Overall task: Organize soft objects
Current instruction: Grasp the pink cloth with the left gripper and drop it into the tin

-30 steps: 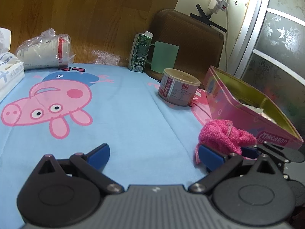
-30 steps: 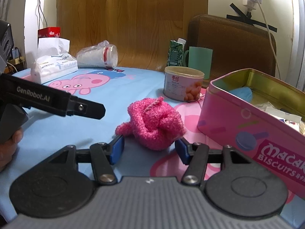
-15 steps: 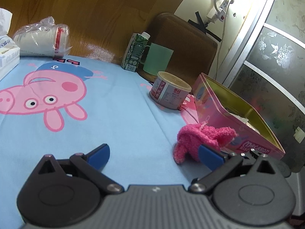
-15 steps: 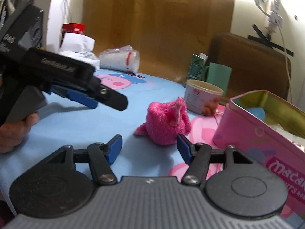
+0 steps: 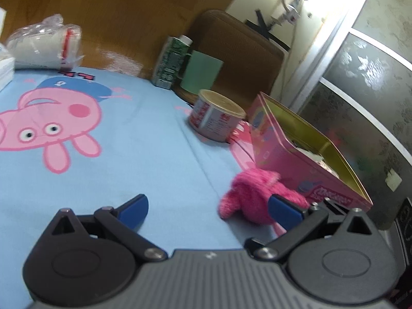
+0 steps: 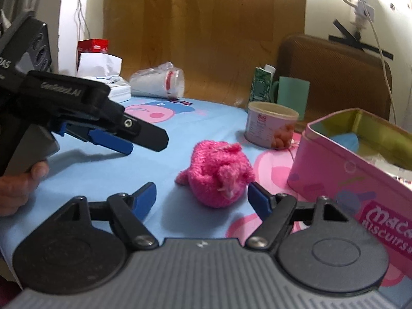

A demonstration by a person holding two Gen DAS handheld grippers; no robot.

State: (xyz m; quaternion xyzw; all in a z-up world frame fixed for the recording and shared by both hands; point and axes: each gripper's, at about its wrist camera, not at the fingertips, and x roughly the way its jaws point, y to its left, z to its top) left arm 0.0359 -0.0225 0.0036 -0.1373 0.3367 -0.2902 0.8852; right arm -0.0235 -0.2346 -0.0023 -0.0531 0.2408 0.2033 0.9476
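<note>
my right gripper [image 6: 202, 197] has its jaws spread and widening, and the pink sock [image 6: 219, 173] lies on the surface [image 6: 144, 162] just ahead of them, bunched into a ball, nearer my right pad than my left. neither pad touches it: there is bare blue cloth between the sock and the left pad, and a thin gap at the right pad. a small tail of the sock pokes out toward the left. from the left wrist view, my left gripper [image 5: 208, 207] also has its jaws spread wide with nothing between them; the sock [image 5: 251, 195] sits off to the right of that gap, and my right-side pad [image 5: 284, 209] partly covers it, so i cannot tell whether that pad touches it. in the right wrist view the left gripper [image 6: 121, 139] hangs above the surface, well left of the sock, held by a hand [image 6: 18, 188]. the pink tin [image 6: 347, 170] stands open just right of the sock, close but apart, with something blue and some pale things inside. behind the sock, a can [image 6: 270, 125] stands upright near the tin's far corner. further back are a green carton [image 6: 262, 83] and a green mug [image 6: 292, 94], side by side, and off to the left a bagged stack of cups [image 6: 159, 83] lying on its side and a tissue box [image 6: 108, 82].
</note>
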